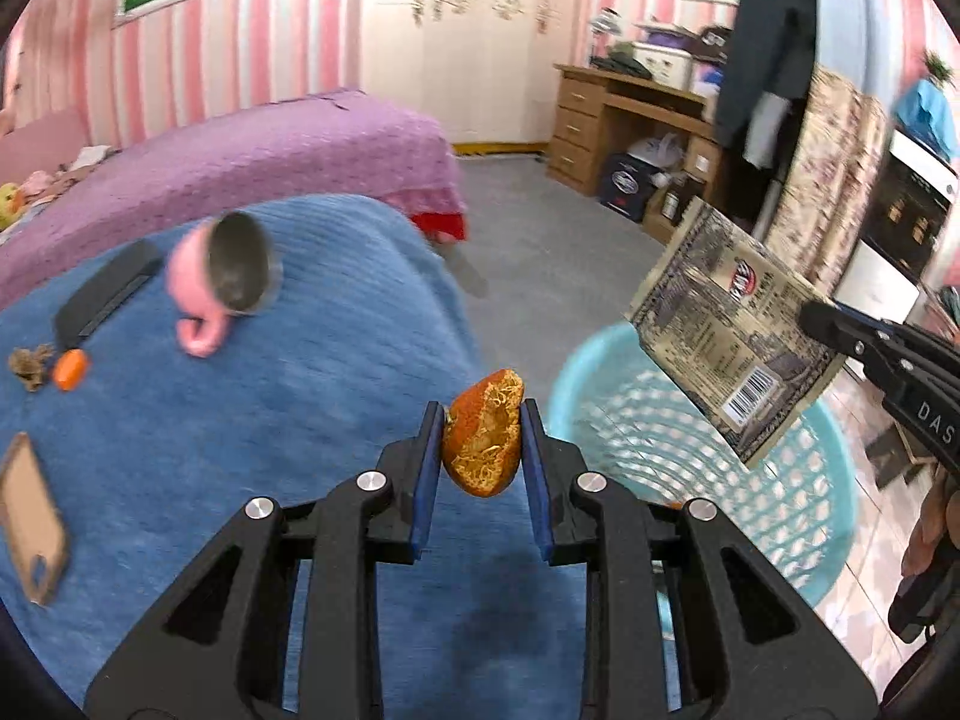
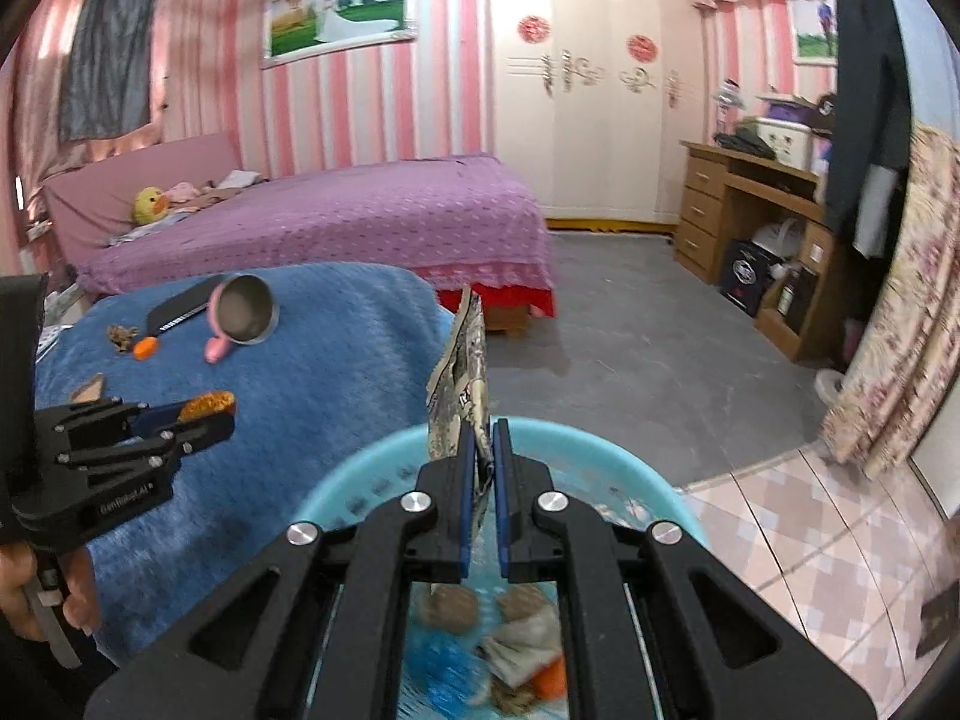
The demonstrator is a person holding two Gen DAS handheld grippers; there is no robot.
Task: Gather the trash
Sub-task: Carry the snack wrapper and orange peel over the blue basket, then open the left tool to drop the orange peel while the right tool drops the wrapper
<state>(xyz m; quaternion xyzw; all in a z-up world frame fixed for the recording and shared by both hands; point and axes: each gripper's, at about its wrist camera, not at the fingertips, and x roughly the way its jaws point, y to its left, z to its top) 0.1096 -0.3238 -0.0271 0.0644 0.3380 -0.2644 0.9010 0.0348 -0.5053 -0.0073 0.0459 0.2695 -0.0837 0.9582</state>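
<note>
Left wrist view takes in a blue blanket (image 1: pixel 198 450) covering the near surface, whose right edge drops away to open grey floor (image 1: pixel 540 252) running far back to a wooden desk (image 1: pixel 624 120) and a purple bed (image 1: pixel 240 162). Right of that edge, near and low, stands a turquoise lattice basket (image 1: pixel 804 516), its rim just beside the blanket; the right wrist view shows scraps already lying in its bottom (image 2: pixel 480 636).

On the blanket, far left, lie a tipped pink mug (image 1: pixel 222 276), a dark flat remote (image 1: pixel 105 294), a tan phone (image 1: pixel 30 516) near the left edge, then a small orange scrap (image 1: pixel 71 369) touching a brown dried bit (image 1: pixel 29 365).

The right gripper (image 2: pixel 483 438) is pinched tight on a printed snack wrapper (image 1: pixel 732 330), which hangs over the basket's far-right rim. The left gripper (image 1: pixel 483 420) is clamped narrowly on a piece of orange peel (image 1: pixel 483 441), held above the blanket's right edge, just left of the basket rim.
</note>
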